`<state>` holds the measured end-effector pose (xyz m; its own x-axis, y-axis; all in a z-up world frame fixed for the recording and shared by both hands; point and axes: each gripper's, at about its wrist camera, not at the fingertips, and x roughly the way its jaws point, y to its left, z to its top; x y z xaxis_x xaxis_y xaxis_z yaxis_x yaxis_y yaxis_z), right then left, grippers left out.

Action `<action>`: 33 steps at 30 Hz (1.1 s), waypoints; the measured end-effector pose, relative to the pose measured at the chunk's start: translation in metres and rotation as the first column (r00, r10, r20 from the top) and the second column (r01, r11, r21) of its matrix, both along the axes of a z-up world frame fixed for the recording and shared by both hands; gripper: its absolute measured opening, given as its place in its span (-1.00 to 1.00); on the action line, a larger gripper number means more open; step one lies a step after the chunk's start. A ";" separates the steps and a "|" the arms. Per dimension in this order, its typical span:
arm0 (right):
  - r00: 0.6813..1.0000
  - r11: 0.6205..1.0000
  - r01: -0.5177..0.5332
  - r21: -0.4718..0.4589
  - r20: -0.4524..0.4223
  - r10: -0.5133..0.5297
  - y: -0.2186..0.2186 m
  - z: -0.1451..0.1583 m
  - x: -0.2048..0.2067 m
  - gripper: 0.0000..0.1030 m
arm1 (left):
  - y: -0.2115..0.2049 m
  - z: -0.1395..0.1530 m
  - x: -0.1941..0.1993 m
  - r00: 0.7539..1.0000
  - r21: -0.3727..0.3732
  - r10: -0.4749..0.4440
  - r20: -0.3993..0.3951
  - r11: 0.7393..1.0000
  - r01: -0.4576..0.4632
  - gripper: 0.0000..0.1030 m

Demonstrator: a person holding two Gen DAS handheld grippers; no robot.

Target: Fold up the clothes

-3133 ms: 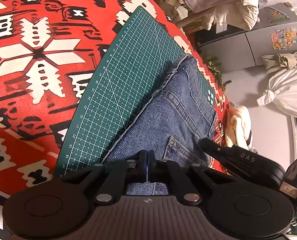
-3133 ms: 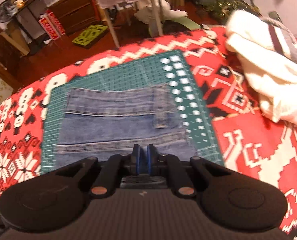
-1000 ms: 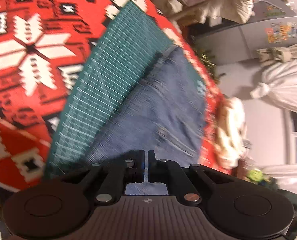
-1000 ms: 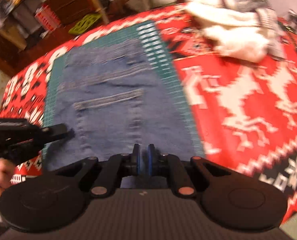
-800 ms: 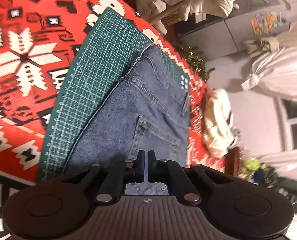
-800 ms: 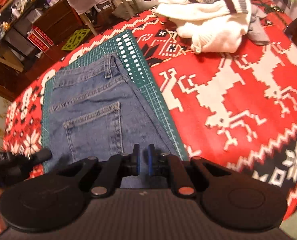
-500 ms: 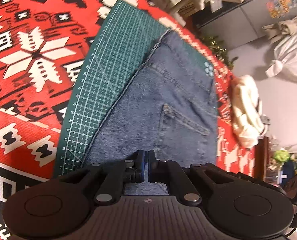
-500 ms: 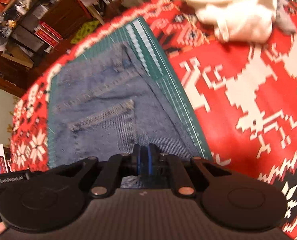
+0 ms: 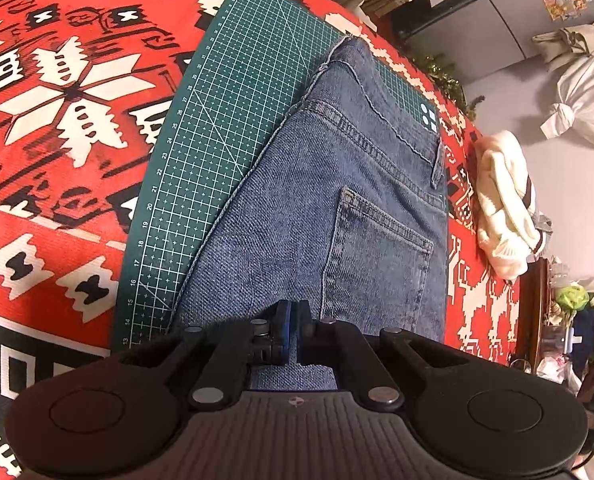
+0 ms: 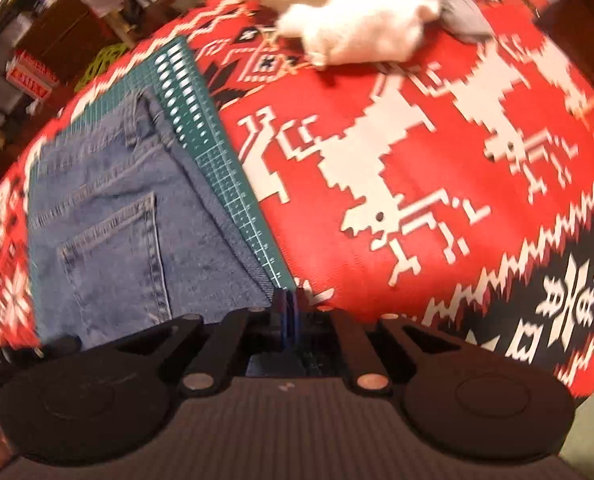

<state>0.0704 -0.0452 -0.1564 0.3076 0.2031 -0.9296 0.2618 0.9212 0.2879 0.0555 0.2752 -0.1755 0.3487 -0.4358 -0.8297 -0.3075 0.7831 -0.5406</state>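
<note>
Blue jeans (image 9: 337, 208) lie flat on a green cutting mat (image 9: 233, 100), back pocket up and waistband at the far end. My left gripper (image 9: 291, 320) is shut at the near end of the denim, which runs on under its fingers. In the right wrist view, which is blurred by motion, the jeans (image 10: 117, 220) fill the left side. My right gripper (image 10: 287, 304) is shut at their right edge, just where the mat (image 10: 233, 184) ends, with dark cloth under its fingers. Part of the left gripper's body (image 10: 17, 354) shows at the lower left.
A red patterned cloth (image 10: 417, 180) covers the table. A white sweater (image 9: 505, 200) lies bunched at the far right corner, beyond the mat. Past the table are a grey fridge (image 9: 497, 20), a wooden cabinet (image 9: 533, 312) and piled laundry.
Both grippers have drawn back from the waistband toward me, so the back pocket and more denim now show. The right gripper has swung rightward to the jeans' right edge.
</note>
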 end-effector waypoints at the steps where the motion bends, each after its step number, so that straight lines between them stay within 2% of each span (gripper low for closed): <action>1: 1.000 0.999 0.018 0.034 0.000 -0.018 -0.004 0.002 0.001 -0.90 | 0.001 0.001 -0.001 1.000 -0.001 0.001 0.001 1.000 -0.001 -0.98; 4: 0.998 0.996 -0.004 0.089 0.062 -0.001 0.000 0.017 0.000 -0.86 | 0.002 0.003 -0.001 1.000 -0.004 0.007 0.004 1.000 -0.007 -0.98; 6: 0.997 0.994 -0.036 0.105 0.072 0.028 0.009 0.018 0.002 -0.86 | 0.001 0.003 -0.001 1.000 -0.009 0.006 0.005 1.000 -0.006 -0.97; 9: 0.998 0.992 -0.068 0.110 0.024 0.066 0.027 0.005 0.007 -0.86 | -0.003 0.002 0.000 1.000 -0.009 -0.005 0.001 1.000 0.005 -0.97; 11: 0.996 0.994 -0.085 0.074 -0.009 0.086 0.035 -0.003 0.008 -0.89 | -0.008 0.003 0.000 1.000 -0.006 -0.019 -0.001 1.000 0.019 -0.97; 12: 0.996 0.994 -0.089 0.056 -0.026 0.091 0.037 -0.005 0.007 -1.00 | -0.010 0.003 0.000 1.000 -0.008 -0.025 0.000 1.000 0.025 -0.96; 18: 0.995 0.998 -0.047 0.031 -0.089 0.050 0.031 -0.003 0.001 -1.00 | -0.014 0.004 -0.001 0.999 -0.033 -0.046 0.003 0.998 0.046 -0.95; 21: 0.994 0.996 -0.023 -0.086 -0.110 0.014 0.030 -0.001 -0.001 -1.00 | -0.013 0.002 -0.001 0.999 -0.035 -0.045 -0.007 0.998 0.045 -0.95; 26: 0.992 0.997 0.012 -0.079 -0.128 -0.022 0.021 0.001 0.002 -1.00 | -0.012 0.003 -0.001 0.999 -0.054 -0.046 -0.003 0.998 0.045 -0.95; 27: 0.992 0.996 0.020 -0.083 -0.125 -0.030 0.020 0.003 0.002 -0.86 | -0.012 0.004 -0.001 0.999 -0.058 -0.047 -0.002 0.997 0.046 -0.95; 28: 0.993 0.996 0.024 -0.087 -0.114 -0.033 0.019 0.006 0.000 -0.81 | -0.013 0.004 -0.001 0.999 -0.061 -0.047 0.000 0.997 0.047 -0.95; 29: 0.994 0.997 0.025 -0.076 -0.100 -0.033 0.020 0.009 -0.001 -0.76 | -0.013 0.004 -0.001 0.999 -0.070 -0.050 0.001 0.996 0.050 -0.95; 33: 0.997 1.000 0.005 0.012 -0.082 -0.004 0.031 0.012 -0.003 -0.76 | -0.022 0.004 -0.001 0.997 -0.104 -0.080 0.003 0.991 0.080 -0.95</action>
